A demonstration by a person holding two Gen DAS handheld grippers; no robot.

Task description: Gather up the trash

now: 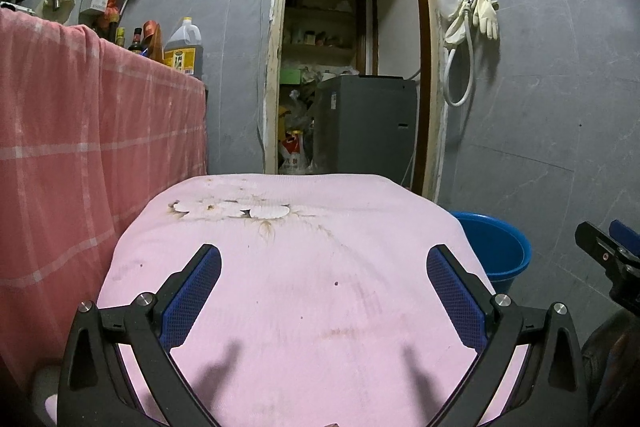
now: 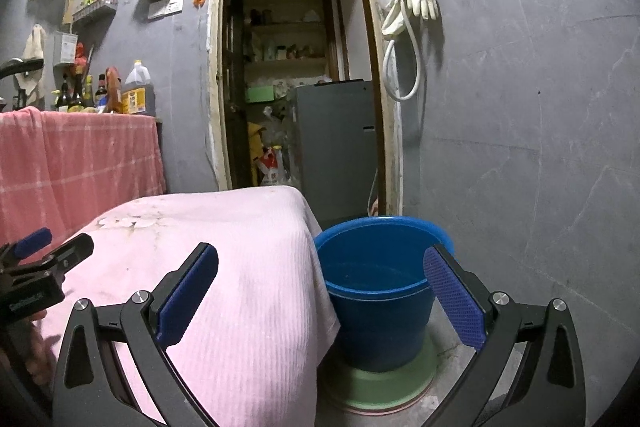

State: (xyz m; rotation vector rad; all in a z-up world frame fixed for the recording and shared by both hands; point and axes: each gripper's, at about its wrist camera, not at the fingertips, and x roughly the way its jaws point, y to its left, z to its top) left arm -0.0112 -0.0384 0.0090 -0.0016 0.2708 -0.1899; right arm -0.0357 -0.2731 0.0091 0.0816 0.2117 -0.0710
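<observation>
My left gripper (image 1: pixel 324 251) stands open over a table draped in a pale pink cloth (image 1: pixel 320 315), its blue pads wide apart and holding nothing. The cloth has brown stains and a white flower print (image 1: pixel 236 209). My right gripper (image 2: pixel 322 250) is open too, hovering at the table's right edge (image 2: pixel 248 267) with one finger over a blue bucket (image 2: pixel 376 291) on the floor. The bucket (image 1: pixel 496 247) sits just right of the table. Each gripper shows at the edge of the other's view: the right gripper (image 1: pixel 604 251) and the left gripper (image 2: pixel 52 251).
A counter under a red checked cloth (image 1: pixel 80 147) runs along the left, with bottles and an oil jug (image 1: pixel 184 47) on top. Straight ahead, a doorway holds a grey appliance (image 1: pixel 364 123) and bags. Gloves and a hose (image 1: pixel 476 15) hang on the wall. The bucket rests on a green disc (image 2: pixel 384 387).
</observation>
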